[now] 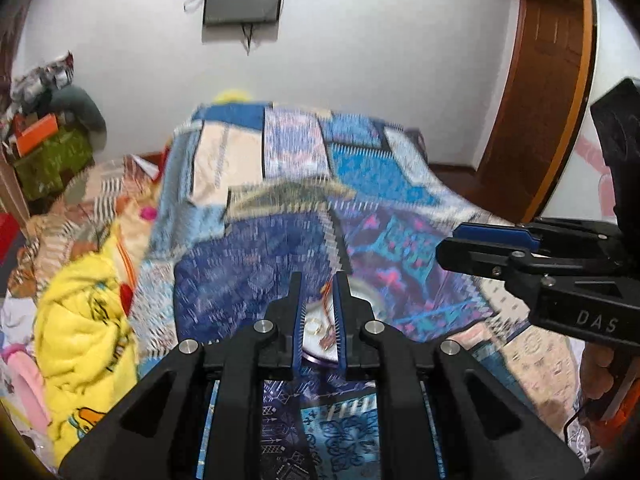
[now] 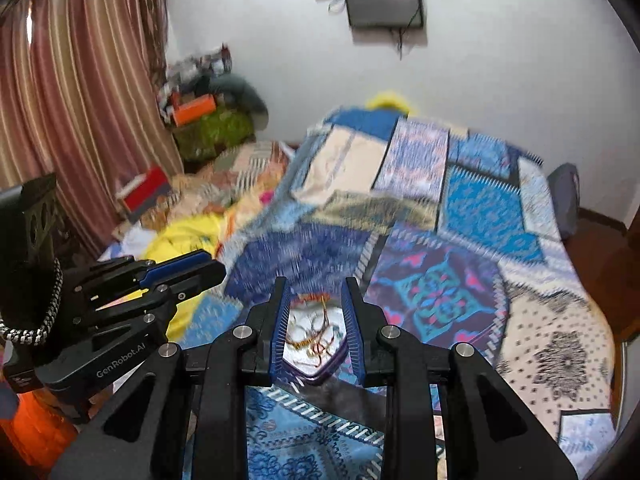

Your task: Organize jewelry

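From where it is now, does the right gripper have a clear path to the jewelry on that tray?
Probably yes. The right gripper is open and aimed at the jewelry piled on the tray, with nothing between them. The left gripper sits off to the side, not across the path. Motion blur hides the exact gap.

I see a white wall (image 2: 520, 80) at the back with a dark screen (image 2: 384, 0) mounted high, cable hanging under it. Bed covered in a blue patchwork quilt (image 2: 460, 208); yellow blanket (image 1: 80, 320) bunched on its left side. Striped pinkish curtain (image 2: 80, 100) far left, wooden door (image 1: 540, 100) right. Motion blur is heavy; probably boxes stacked in the corner (image 2: 200, 120).
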The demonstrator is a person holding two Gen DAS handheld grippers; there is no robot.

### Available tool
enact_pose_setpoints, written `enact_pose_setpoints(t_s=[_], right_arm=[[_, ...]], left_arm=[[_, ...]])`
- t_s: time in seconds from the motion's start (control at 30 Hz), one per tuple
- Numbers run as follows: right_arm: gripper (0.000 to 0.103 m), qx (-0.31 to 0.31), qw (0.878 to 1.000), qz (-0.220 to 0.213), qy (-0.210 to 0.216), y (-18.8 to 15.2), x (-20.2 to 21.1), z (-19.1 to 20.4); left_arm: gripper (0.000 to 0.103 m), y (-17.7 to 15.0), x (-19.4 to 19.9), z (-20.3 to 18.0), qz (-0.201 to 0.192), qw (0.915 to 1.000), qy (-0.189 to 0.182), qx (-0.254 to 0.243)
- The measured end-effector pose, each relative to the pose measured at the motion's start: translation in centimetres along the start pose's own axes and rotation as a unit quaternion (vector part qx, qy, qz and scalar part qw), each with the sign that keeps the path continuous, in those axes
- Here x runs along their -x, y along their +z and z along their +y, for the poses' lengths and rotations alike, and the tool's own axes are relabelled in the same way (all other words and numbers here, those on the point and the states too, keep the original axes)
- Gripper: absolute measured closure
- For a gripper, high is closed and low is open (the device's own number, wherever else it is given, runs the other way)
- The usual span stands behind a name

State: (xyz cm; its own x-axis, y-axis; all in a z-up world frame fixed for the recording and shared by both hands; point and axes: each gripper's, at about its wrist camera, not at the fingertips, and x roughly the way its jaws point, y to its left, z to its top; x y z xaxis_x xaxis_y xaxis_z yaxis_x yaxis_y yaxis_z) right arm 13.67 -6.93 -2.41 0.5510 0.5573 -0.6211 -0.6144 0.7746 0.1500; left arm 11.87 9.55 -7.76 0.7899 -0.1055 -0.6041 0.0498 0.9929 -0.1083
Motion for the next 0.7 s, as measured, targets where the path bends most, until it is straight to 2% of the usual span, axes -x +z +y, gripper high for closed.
enact_pose_setpoints(t_s=[0.2,0.43,0.47,0.53,0.63,0.7], right_arm=[[0.079,-0.002,0.996,-0.087,-0.011,1.0,6.6,1.1],[0.077,0.014,0.986,-0.161,-0.03,0.5,12.0,3.5],[0.07,0.015,0.985,-0.167,-0.032,0.4,12.4,3.6],[0.049,0.017,0.982,-0.184,-0.042,0.1,13.4,4.1],[0.031,0.017,0.976,-0.208,-0.057,-0.3,14.3,4.6],[0.022,0.015,0.974,-0.217,-0.064,-0.5,14.6,4.7]], left_arm=[[0.081,2.1,6.6,-2.0,-0.08,0.9967,0.006,-0.006],[0.068,2.9,14.6,-4.7,-0.178,0.9837,0.02,-0.013],[0.066,2.8,15.5,-5.0,-0.19,0.9815,0.025,-0.012],[0.06,2.7,17.2,-5.5,-0.21,0.9773,0.028,-0.009],[0.049,2.4,19.0,-6.1,-0.231,0.9723,0.033,-0.007],[0.031,2.1,19.8,-6.5,-0.24,0.9699,0.042,-0.01]])
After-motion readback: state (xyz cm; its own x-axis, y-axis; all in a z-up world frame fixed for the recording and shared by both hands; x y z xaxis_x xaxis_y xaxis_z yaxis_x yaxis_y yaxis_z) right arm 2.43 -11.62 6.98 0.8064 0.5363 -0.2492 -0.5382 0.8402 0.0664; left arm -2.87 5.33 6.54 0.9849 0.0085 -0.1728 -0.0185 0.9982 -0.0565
